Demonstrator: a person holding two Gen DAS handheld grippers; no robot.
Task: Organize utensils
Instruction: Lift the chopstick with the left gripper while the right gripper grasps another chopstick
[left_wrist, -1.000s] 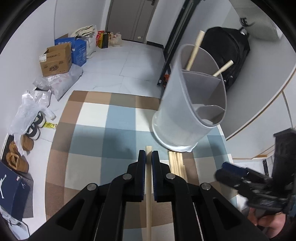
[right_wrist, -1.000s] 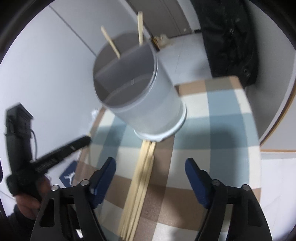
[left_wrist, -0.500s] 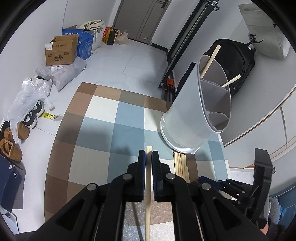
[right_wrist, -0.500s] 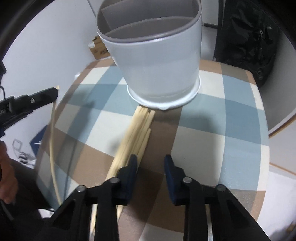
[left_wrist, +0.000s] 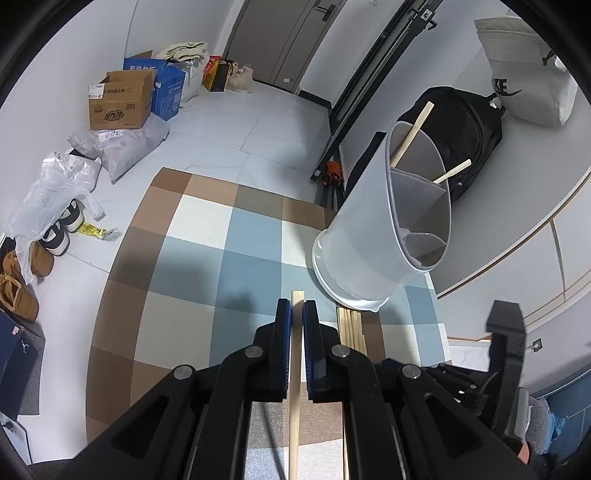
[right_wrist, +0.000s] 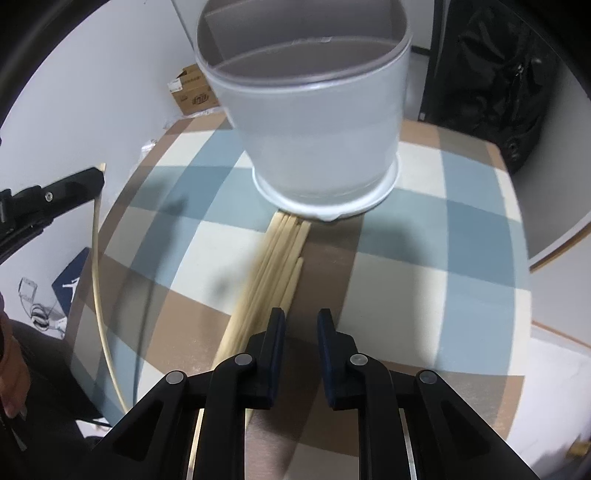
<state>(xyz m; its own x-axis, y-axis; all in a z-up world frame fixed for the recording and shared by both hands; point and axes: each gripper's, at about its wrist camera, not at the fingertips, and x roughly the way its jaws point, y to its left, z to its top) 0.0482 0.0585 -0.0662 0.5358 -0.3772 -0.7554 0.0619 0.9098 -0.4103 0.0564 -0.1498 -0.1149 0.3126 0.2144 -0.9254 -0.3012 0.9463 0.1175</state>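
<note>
My left gripper (left_wrist: 296, 314) is shut on a single wooden chopstick (left_wrist: 295, 387), held above the checked tablecloth (left_wrist: 192, 273); the stick also shows in the right wrist view (right_wrist: 96, 266). A translucent grey divided holder (left_wrist: 391, 229) stands at the right with two chopsticks (left_wrist: 410, 134) in it. It also shows in the right wrist view (right_wrist: 314, 122). A bundle of chopsticks (right_wrist: 273, 266) lies on the cloth, ends touching the holder's base. My right gripper (right_wrist: 301, 317) hovers low just right of the bundle, jaws narrowly apart and empty.
The round table edge (right_wrist: 517, 373) curves close on the right. On the floor lie cardboard boxes (left_wrist: 120, 99), plastic bags (left_wrist: 55, 192) and shoes (left_wrist: 22, 280). A black backpack (left_wrist: 465, 136) leans against the wall behind the holder.
My right gripper has narrowed from wide open to a small gap and moved down towards the bundle. My left gripper has pulled back a little with its chopstick.
</note>
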